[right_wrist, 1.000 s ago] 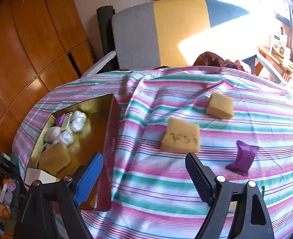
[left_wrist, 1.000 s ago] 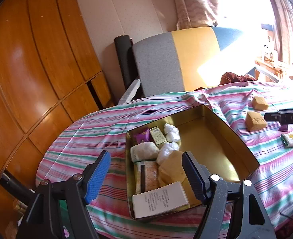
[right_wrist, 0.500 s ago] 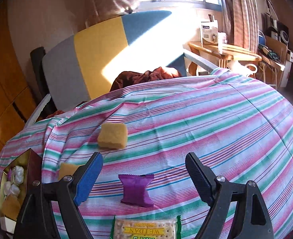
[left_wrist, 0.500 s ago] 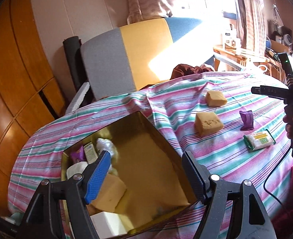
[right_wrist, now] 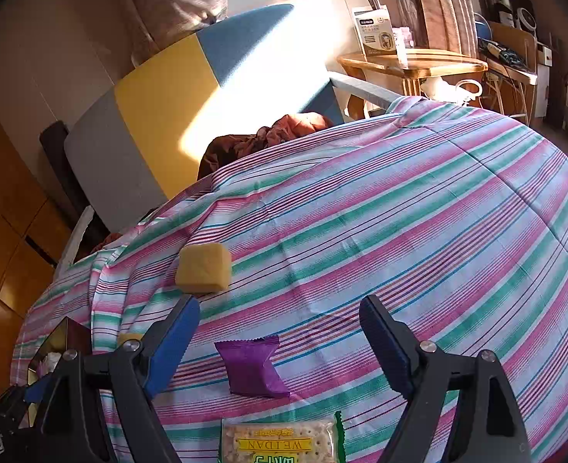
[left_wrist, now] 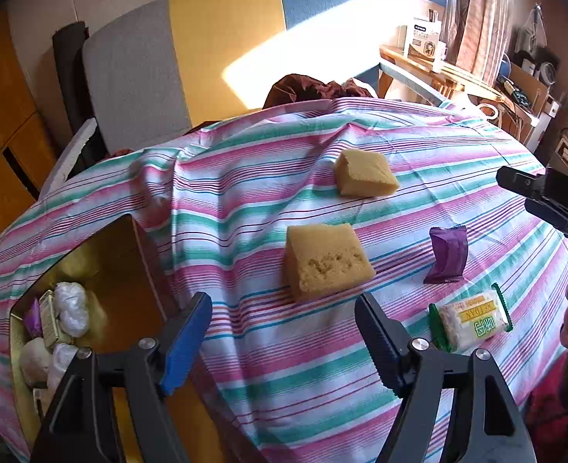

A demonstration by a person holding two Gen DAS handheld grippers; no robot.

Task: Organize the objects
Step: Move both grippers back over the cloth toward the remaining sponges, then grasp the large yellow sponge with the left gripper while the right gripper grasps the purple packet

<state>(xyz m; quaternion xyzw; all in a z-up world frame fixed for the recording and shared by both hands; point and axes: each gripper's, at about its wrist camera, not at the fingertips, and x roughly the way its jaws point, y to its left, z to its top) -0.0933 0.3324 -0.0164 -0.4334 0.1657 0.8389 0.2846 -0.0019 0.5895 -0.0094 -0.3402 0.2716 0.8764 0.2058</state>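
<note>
Two yellow sponge-like blocks are counted on the pink, green and white striped tablecloth (left_wrist: 268, 366): a nearer block (left_wrist: 328, 260) and a farther block (left_wrist: 365, 173). One crinkled purple foil packet (left_wrist: 447, 249) and one green-edged cracker pack (left_wrist: 471, 318) are seen to their right. The purple packet's long axis is set roughly away from the left camera; the cracker pack lies tilted, just beside it. A gold open metal tin (left_wrist: 129, 293) is placed at the cloth's left, holding several wrapped items. The left gripper (left_wrist: 282, 337) is held wide open with nothing in it, just short of the nearer block. The right gripper (right_wrist: 278, 341) is likewise spread and empty, the purple packet lying between its fingers. A grey, yellow and blue chair (left_wrist: 207, 46) and a wooden side table (right_wrist: 415, 63) are seen beyond, in sunlight.
</note>
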